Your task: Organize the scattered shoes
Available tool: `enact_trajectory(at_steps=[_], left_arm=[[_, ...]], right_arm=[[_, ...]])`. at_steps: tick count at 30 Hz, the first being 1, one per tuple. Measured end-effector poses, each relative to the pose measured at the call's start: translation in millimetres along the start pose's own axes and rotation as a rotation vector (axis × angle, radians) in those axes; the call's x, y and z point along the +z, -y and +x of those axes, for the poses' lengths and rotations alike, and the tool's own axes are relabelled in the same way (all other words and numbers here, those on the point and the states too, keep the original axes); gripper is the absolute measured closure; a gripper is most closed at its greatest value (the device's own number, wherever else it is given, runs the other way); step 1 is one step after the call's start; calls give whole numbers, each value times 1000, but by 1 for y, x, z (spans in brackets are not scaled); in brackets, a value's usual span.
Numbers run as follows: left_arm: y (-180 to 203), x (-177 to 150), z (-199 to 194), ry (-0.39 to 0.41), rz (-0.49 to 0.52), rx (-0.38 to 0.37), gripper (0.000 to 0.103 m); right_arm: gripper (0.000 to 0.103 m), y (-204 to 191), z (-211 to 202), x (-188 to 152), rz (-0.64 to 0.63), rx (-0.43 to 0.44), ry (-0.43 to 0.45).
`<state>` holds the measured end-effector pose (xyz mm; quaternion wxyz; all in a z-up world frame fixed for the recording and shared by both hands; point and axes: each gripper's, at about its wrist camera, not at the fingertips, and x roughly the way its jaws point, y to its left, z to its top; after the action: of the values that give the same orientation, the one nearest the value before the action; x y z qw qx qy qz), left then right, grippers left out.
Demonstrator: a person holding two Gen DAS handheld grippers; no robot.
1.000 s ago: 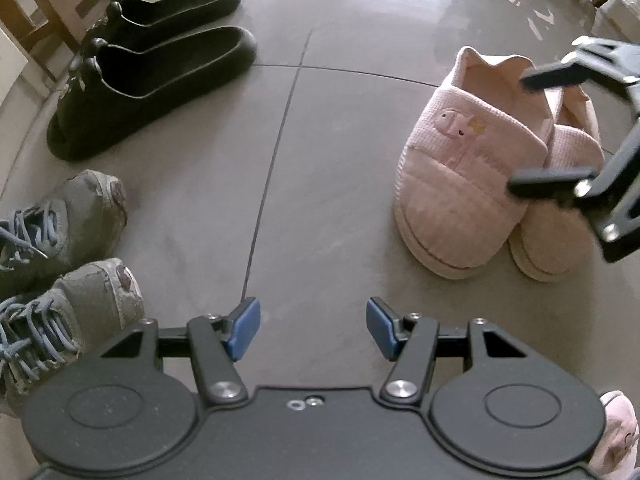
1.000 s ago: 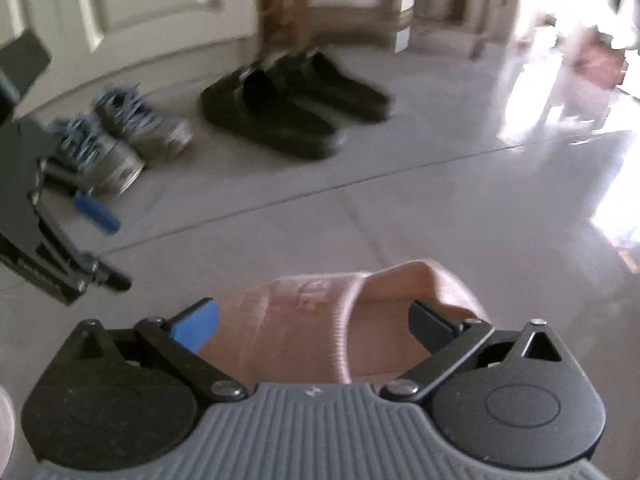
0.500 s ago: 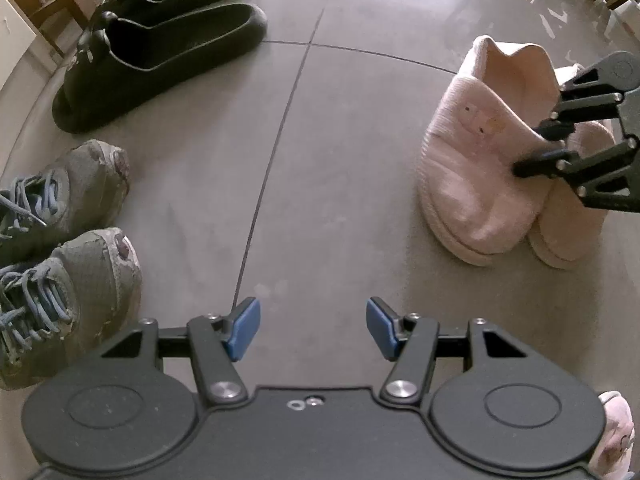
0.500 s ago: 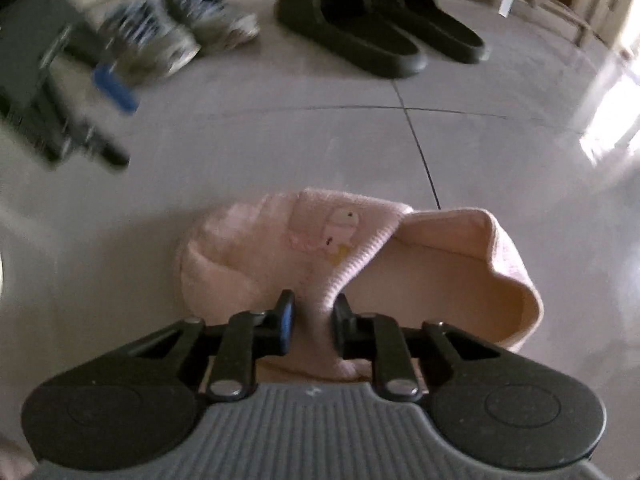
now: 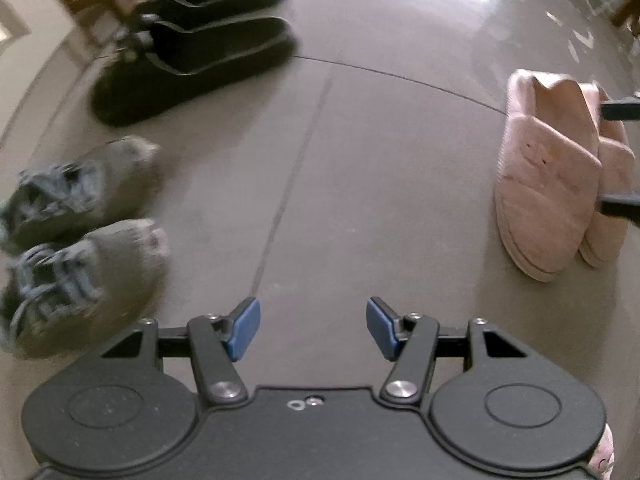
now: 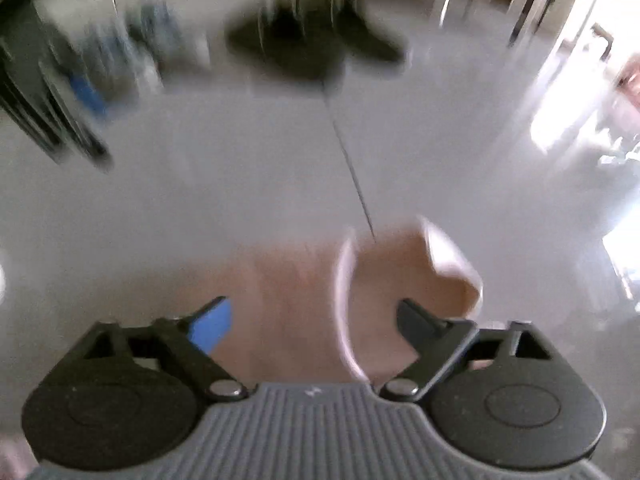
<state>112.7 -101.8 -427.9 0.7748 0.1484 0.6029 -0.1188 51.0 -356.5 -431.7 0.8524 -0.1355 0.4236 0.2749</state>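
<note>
Right gripper fingers opening over blurred pink slipper, not pressing; left gripper fingers apart, empty.

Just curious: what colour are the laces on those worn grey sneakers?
Blue, on the worn grey sneakers; clearest in the left wrist view.

We note daylight glare on the glossy floor, heavy motion blur in the right wrist view, fisheye-bent edges.
</note>
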Motion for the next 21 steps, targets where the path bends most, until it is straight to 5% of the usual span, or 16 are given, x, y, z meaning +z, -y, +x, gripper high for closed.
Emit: enact_trajectory(at_steps=[2, 6, 12, 21], left_arm=[[-24, -6, -8, 21, -53, 66, 44], [-88, -11, -24, 53, -169, 127, 44], [-181, -9, -39, 60, -264, 164, 40], [-218, 2, 9, -20, -253, 132, 39]], right_arm=[[6, -22, -22, 11, 89, 88, 155], [6, -53, -12, 21, 174, 264, 175], [6, -85, 7, 23, 196, 311, 132], [6, -110, 22, 29, 246, 277, 73]])
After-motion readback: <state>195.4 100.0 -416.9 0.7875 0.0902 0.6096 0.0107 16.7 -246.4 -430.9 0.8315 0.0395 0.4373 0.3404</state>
